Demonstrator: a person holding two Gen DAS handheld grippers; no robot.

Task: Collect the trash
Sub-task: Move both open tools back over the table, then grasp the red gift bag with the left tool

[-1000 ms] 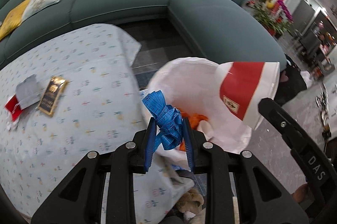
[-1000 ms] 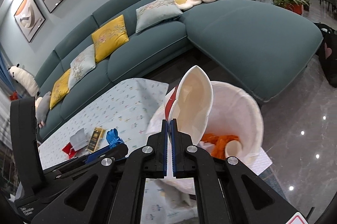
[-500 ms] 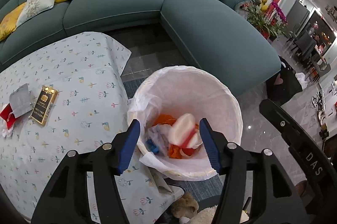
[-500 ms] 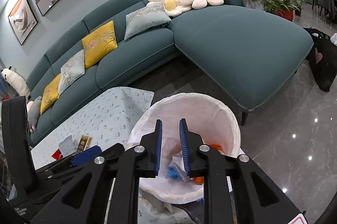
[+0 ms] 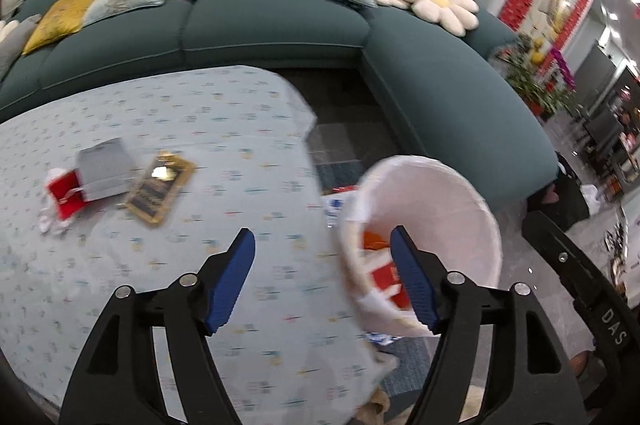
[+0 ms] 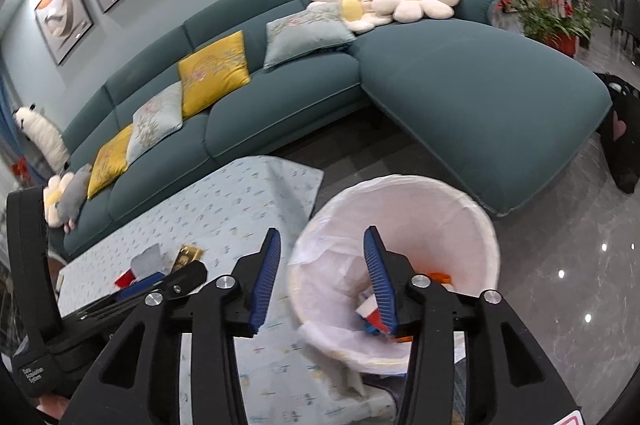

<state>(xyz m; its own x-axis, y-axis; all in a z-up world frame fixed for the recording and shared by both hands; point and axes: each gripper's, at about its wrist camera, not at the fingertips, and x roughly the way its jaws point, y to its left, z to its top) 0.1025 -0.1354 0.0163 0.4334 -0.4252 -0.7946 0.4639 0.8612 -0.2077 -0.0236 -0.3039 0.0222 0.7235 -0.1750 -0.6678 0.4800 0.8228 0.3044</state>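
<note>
Teal sectional sofa ringed the far side of the room, with a cloth-covered table in front of it and a white-lined bin at the table's right end.

Left gripper: I found the jaws standing wide with nothing between them; they had just been opening. It hung over the table's near right part, pads clear of the cloth. Right gripper: jaws parted to a middling gap, also just opened, also empty, straddling the bin's near rim.

Remaining trash, in the left wrist view: a gold packet, a grey pouch and a red scrap, clustered at about 10 o'clock from the left gripper and well apart from it. The packet's long axis ran from 7 to 1 o'clock, roughly in line with the approach, so I judged the jaws would need to close across its short side. The left hand was plainly the nearer; the right sat over the bin.

Against one second earlier: the left jaws then pinched a blue wrapper and the right a red-and-white paper cup, both above the bin. Both pieces now lay inside the bin among orange scraps, and the left view had swung from the bin toward the table.
</note>
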